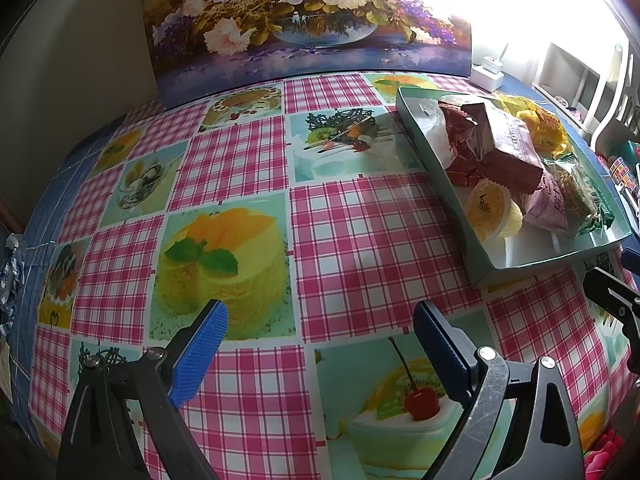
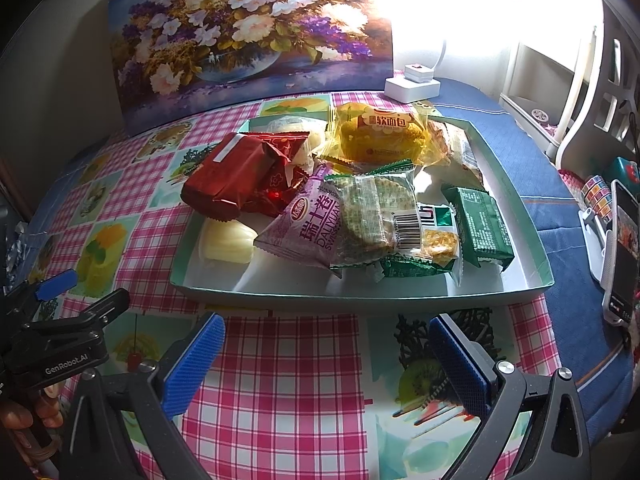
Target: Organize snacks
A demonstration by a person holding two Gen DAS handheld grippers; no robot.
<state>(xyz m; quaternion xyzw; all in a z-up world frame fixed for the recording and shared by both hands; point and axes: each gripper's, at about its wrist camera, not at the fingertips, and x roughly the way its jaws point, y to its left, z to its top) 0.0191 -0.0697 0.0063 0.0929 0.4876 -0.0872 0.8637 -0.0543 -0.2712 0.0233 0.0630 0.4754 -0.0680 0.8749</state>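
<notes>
While both grippers hang low over the tablecloth w/ nothing between the pads, the scene reads as follows:

Tray: shallow teal-edged tray (image 2: 400,295) on the checked tablecloth (image 2: 280,380), in front of a flower painting (image 2: 240,28); all visible snacks lie inside it, none seen loose on the cloth.

Snacks: red foil pack (image 2: 232,176) at tray's left, partly over a pale jelly cup (image 2: 226,244); purple swiss-roll pack (image 2: 308,220) mid; clear-wrapped green wafer biscuit (image 2: 372,216) overlapping it; yellow soft-bread pack (image 2: 380,132) at back; dark green pack (image 2: 480,228) at right. Heaped, not sorted.

Left gripper (image 1: 320,344): jaws wide apart, empty, over bare cloth, tray up and to its right.

Right gripper (image 2: 326,354): jaws wide apart, empty, just short of tray's near wall.

Stage: fits either snacks just gathered into the tray, or a pile awaiting sorting; can't tell which.

Risks: packs overlap, so grabbing one prob. drags a neighbour or tips it over the low wall. Foil & film wrappers are slick, could slip from pads. Jelly cup is soft, hard squeeze may burst it. Nudging the near wall would likely slide the light tray. Phone on stand (image 2: 618,252) near tray's right edge: a wide swing could knock it.
</notes>
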